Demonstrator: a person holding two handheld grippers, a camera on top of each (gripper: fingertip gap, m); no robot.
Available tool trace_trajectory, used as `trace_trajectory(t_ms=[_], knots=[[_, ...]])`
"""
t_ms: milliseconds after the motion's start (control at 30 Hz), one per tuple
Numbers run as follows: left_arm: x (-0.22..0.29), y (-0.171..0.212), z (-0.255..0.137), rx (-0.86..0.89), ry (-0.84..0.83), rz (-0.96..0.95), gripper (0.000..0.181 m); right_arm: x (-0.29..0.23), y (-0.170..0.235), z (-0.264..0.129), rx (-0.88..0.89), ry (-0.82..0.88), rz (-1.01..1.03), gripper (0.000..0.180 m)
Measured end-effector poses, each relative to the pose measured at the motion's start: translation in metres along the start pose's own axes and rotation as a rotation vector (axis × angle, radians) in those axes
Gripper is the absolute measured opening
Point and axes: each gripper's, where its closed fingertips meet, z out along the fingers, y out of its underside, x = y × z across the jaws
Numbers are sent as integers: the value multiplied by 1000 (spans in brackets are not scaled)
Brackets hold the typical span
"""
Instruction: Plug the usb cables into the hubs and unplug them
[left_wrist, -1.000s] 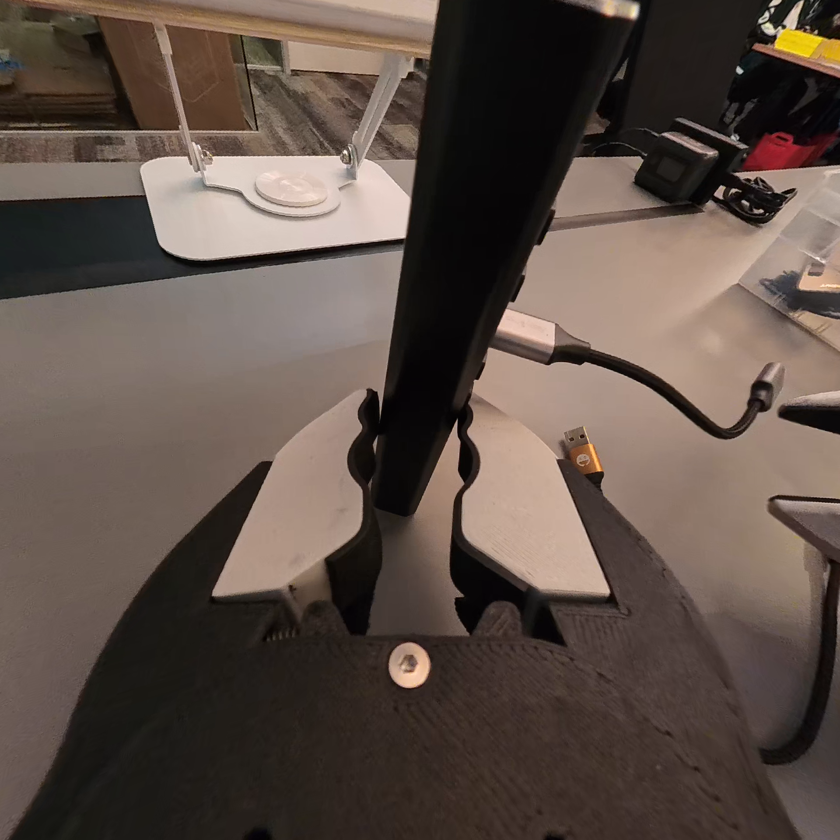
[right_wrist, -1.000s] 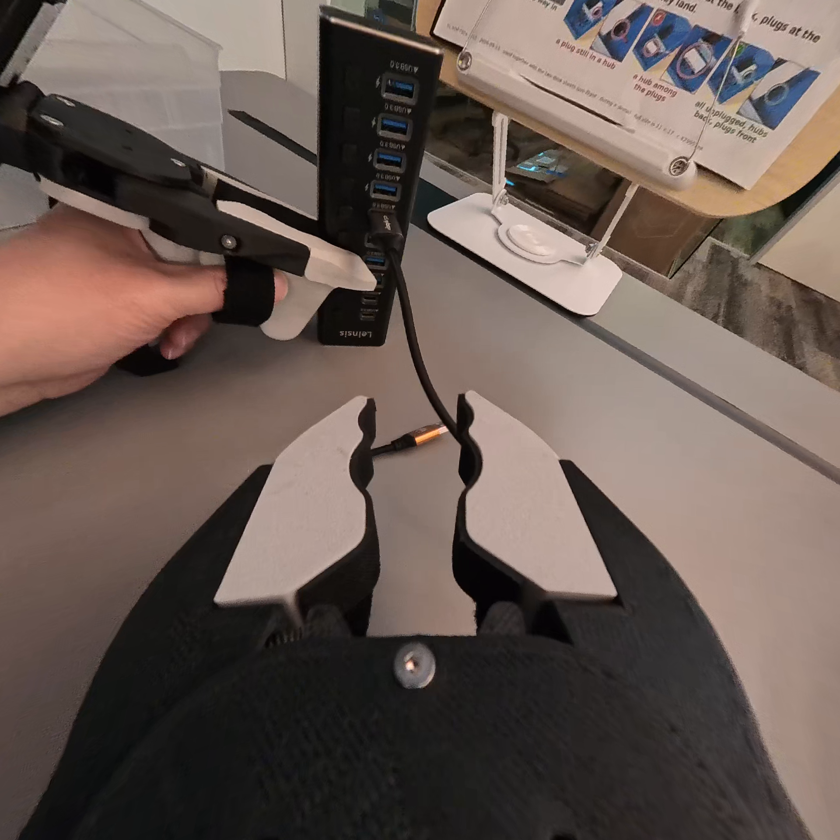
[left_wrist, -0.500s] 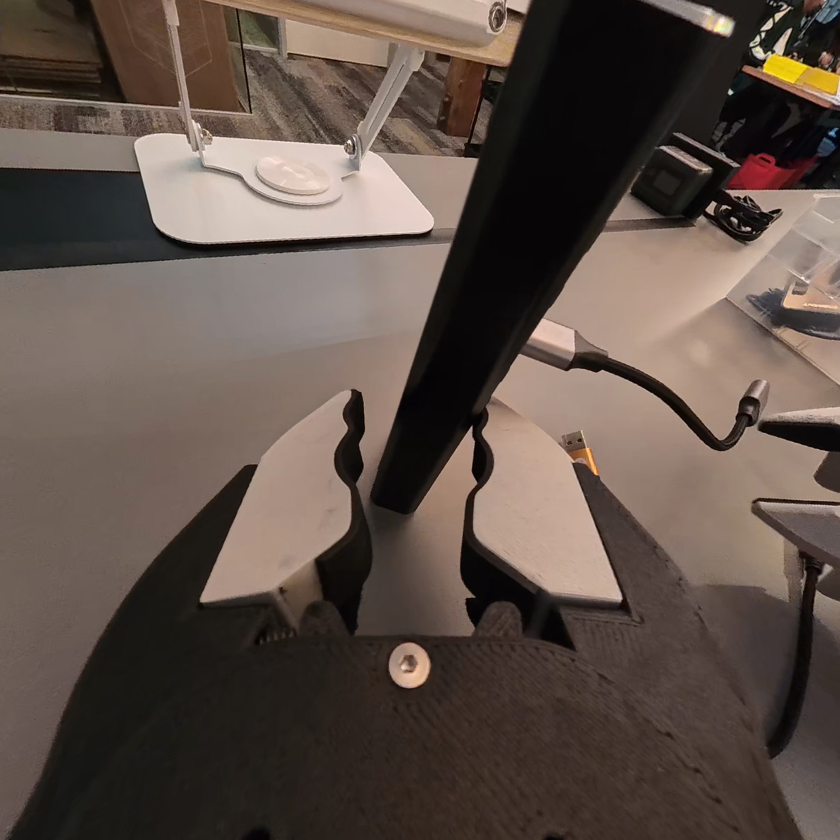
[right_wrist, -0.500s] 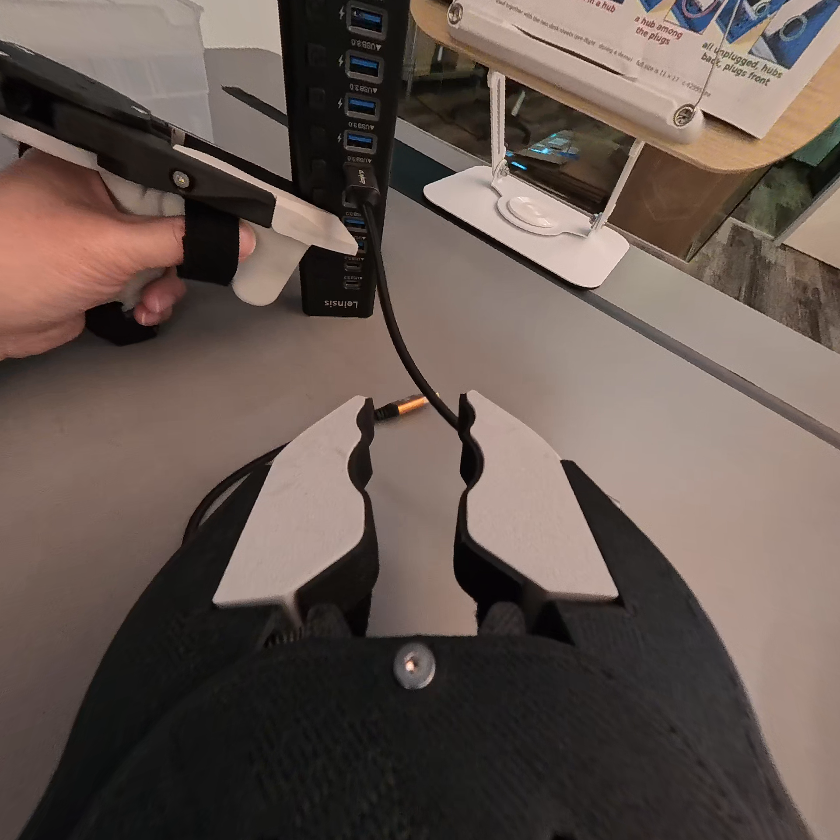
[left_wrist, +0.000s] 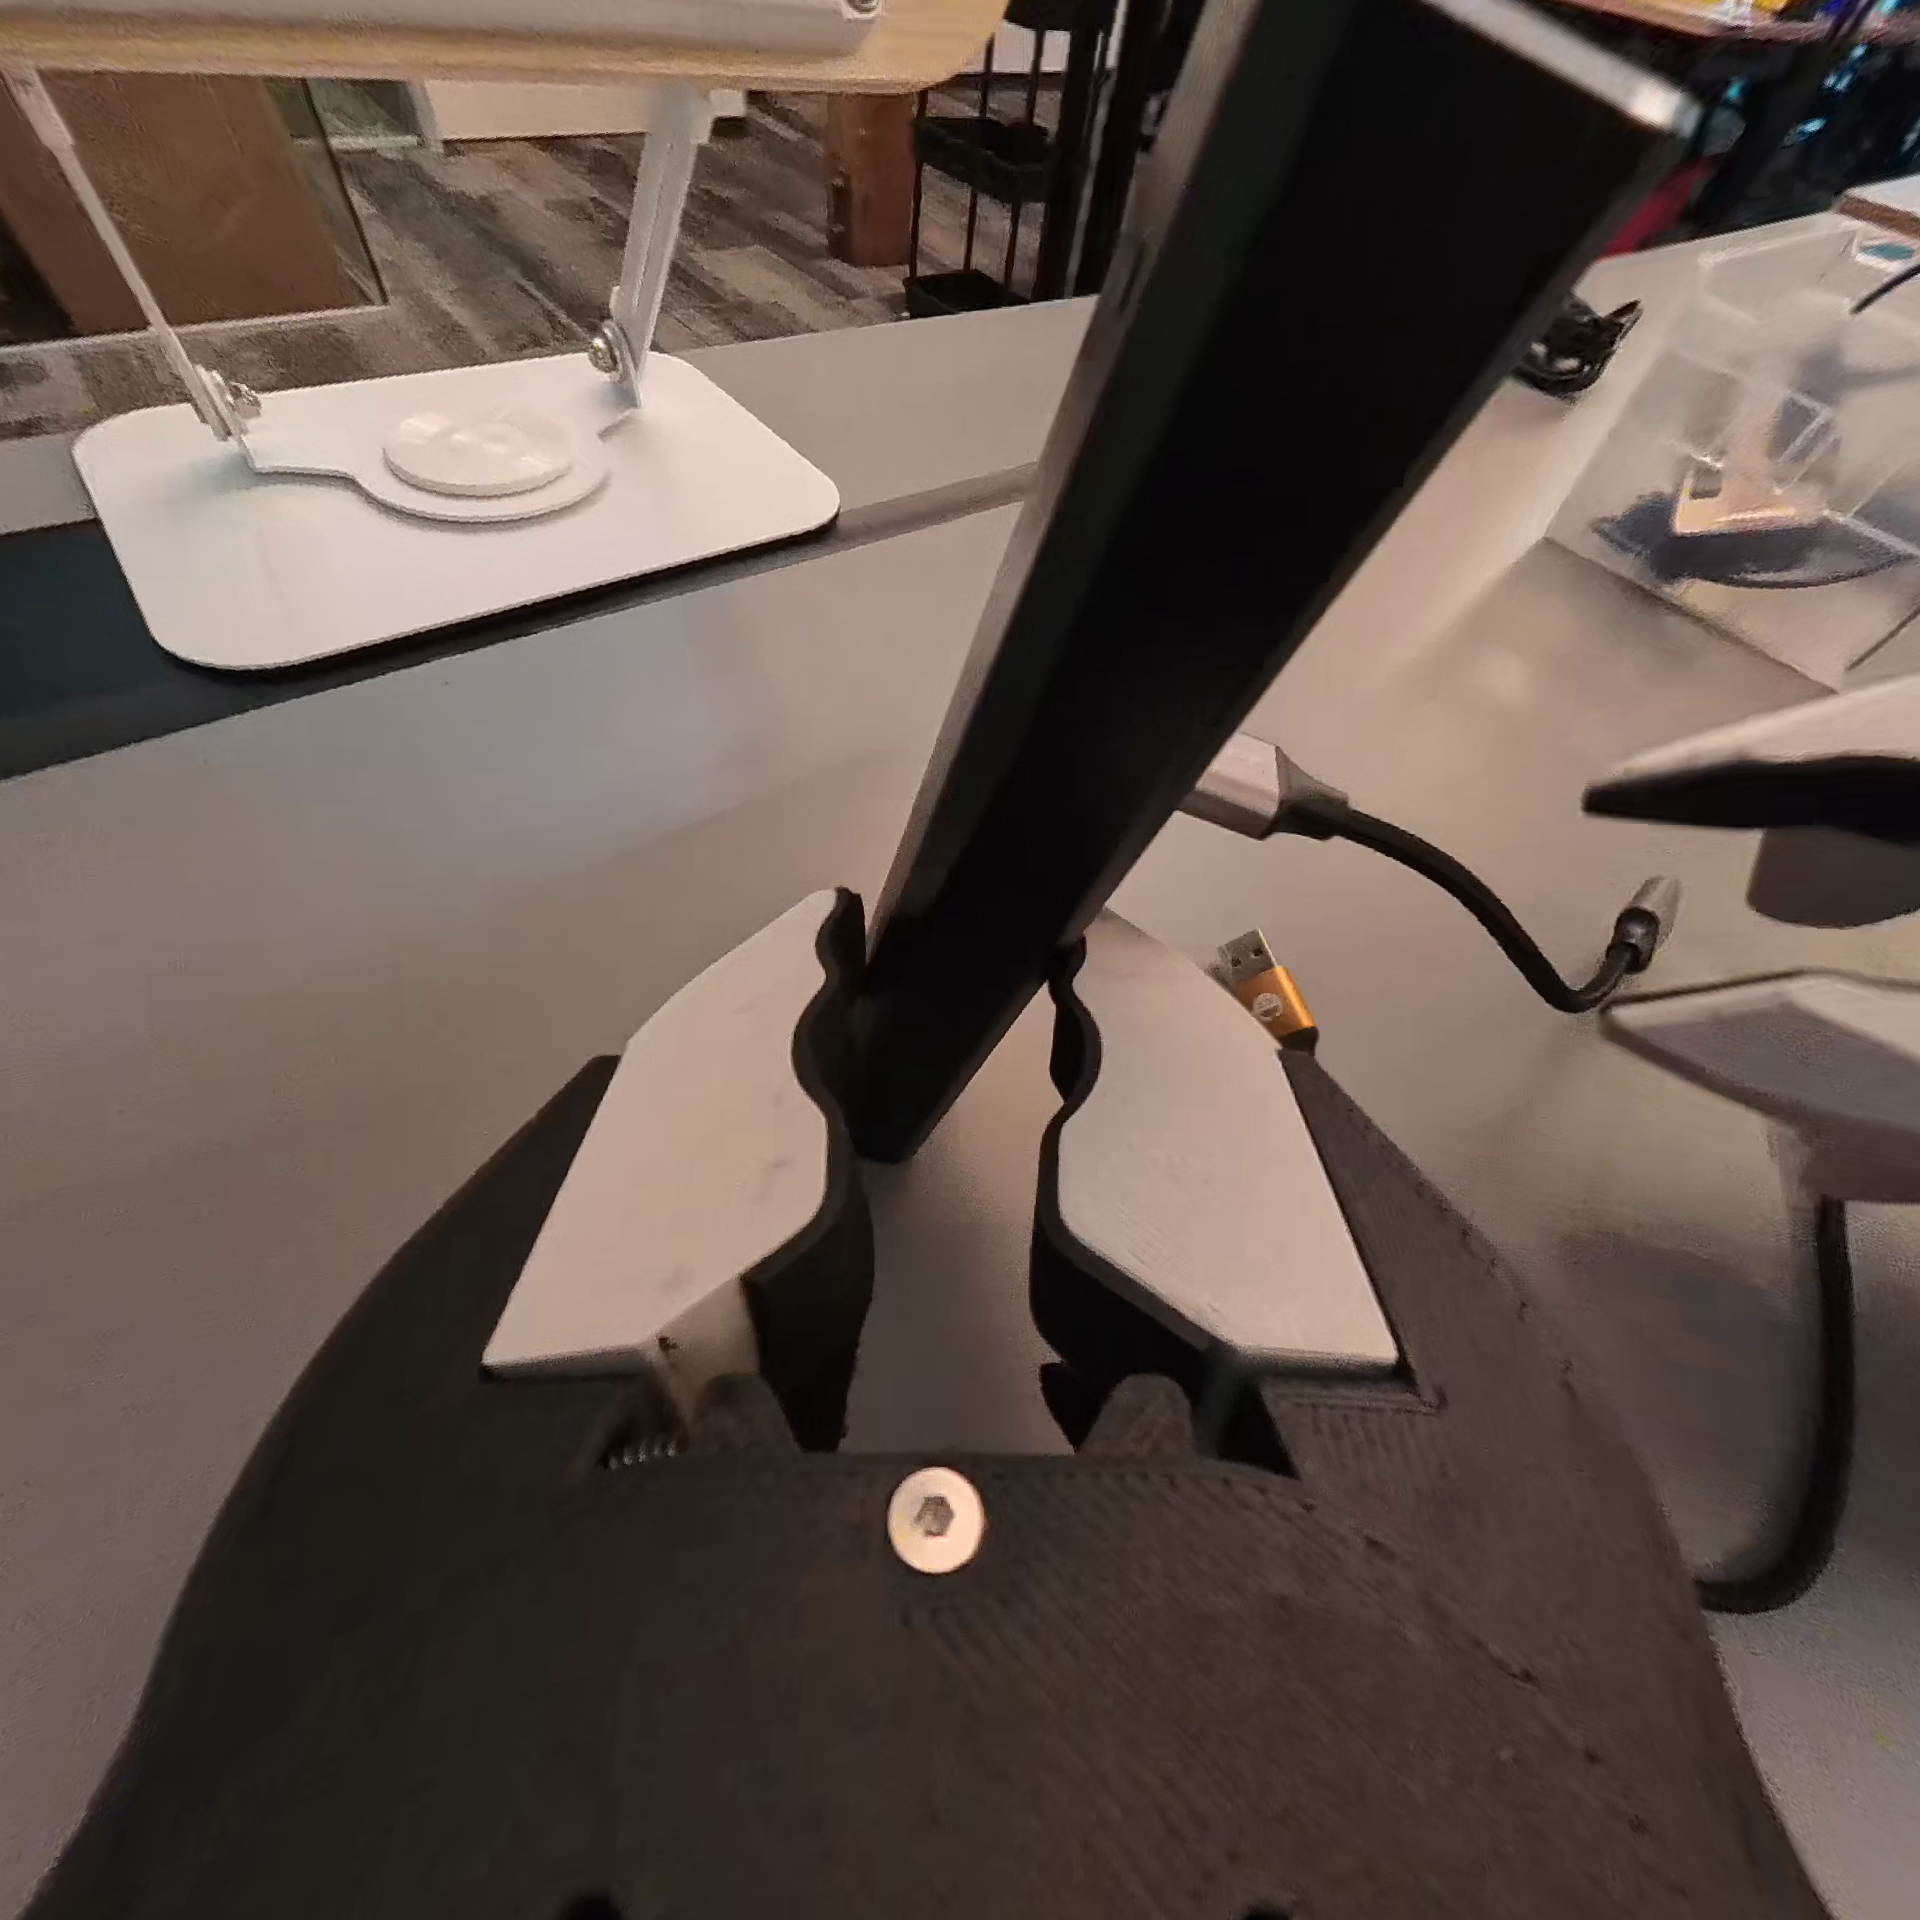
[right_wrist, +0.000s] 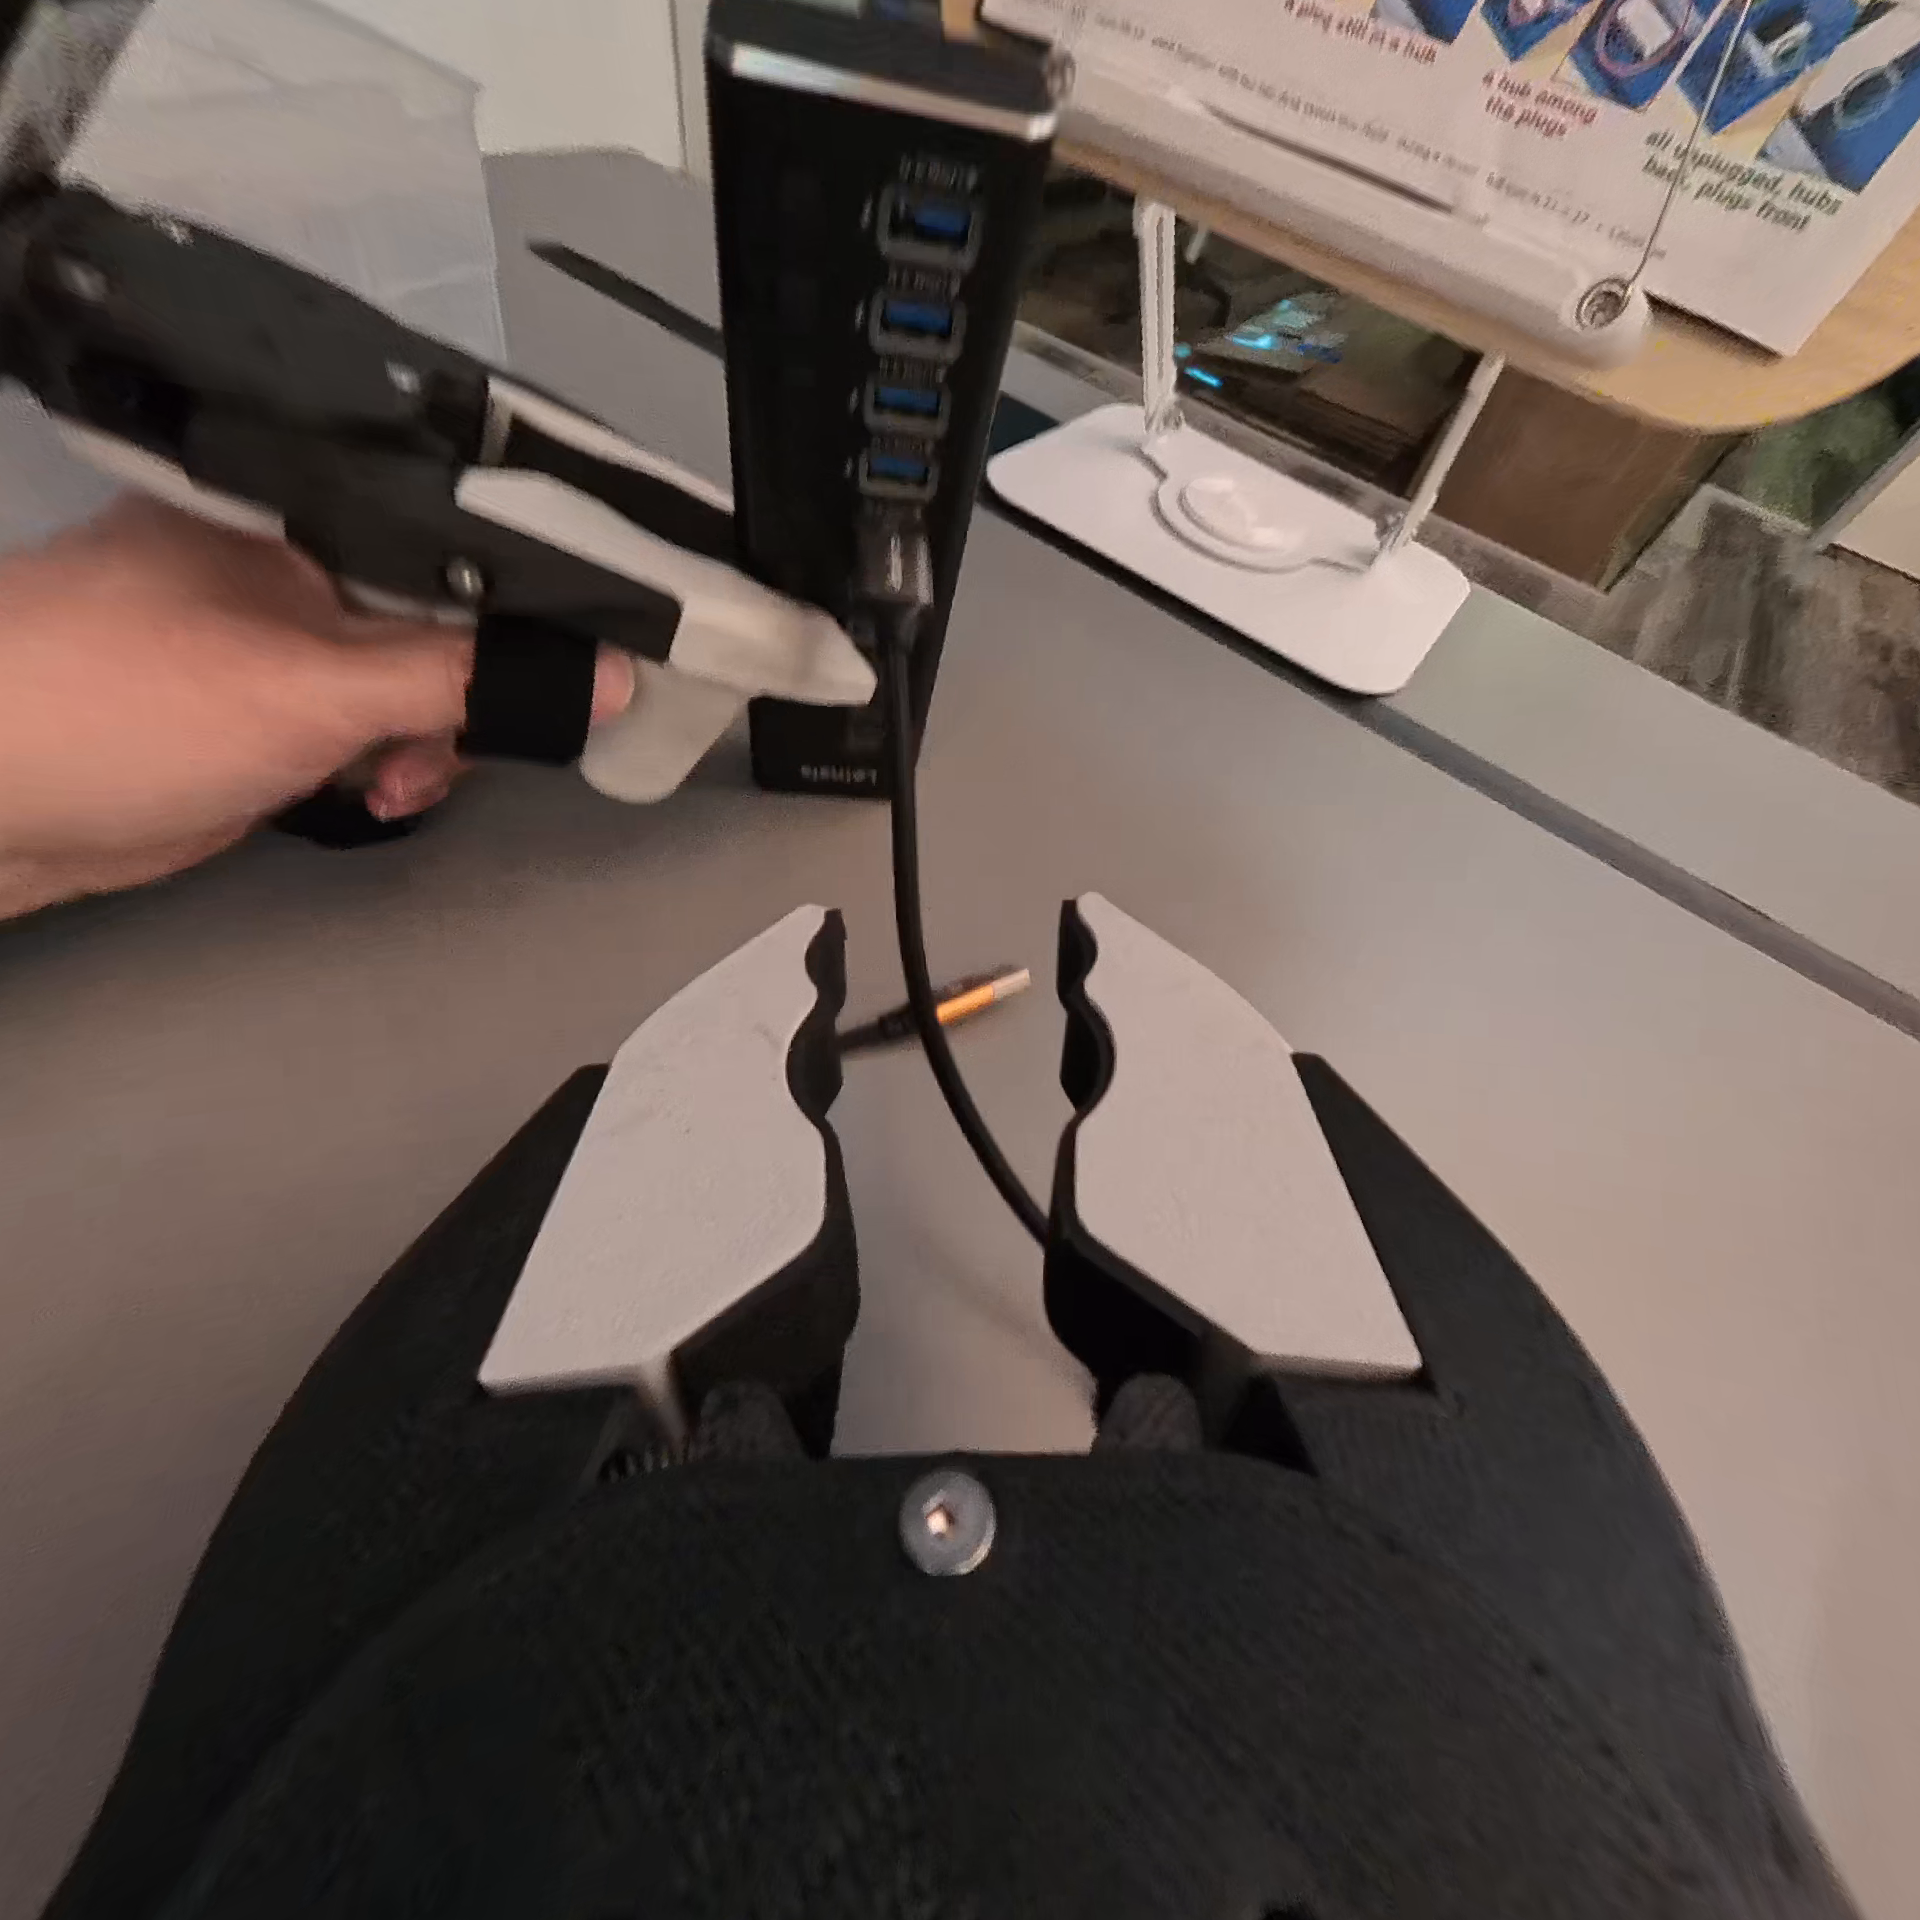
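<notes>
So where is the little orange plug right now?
The little orange metal plug lies loose on the grey table, seen between the right gripper fingers in the right wrist view, in front of the tall black hub.

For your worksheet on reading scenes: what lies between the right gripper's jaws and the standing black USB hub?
In the right wrist view, the plugged-in black cable runs from the USB hub into the open right gripper, crossing an orange-sleeved USB plug on the grey table.
</notes>
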Motion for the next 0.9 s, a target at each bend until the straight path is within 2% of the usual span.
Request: trace_trajectory(t_ms=[167, 267, 367, 500, 633, 767, 900], knots=[[3, 2, -3, -6, -4, -37, 33, -5, -27, 14, 51, -111, 75, 43], [3, 5, -7, -51, 14, -77, 32, -17, -25, 30, -66, -165, 12, 46], [4, 11, -18, -146, 49, -54, 30, -21, -35, 38, -46, -157, -19, 45], [-2, 15, -34, -216, 68, -42, 30, -26, -35, 27, -5, -269, 137, 45], [-10, 16, -44, -311, 68, -22, 28, -11, -31, 11, 26, -305, 194, 44], [-21, 18, -53, -428, -6, 89, 27, -1, -49, 8, 110, -411, 308, 43], [-20, 23, -51, -504, -25, 131, 27, 11, -68, 21, 138, -524, 446, 42]])
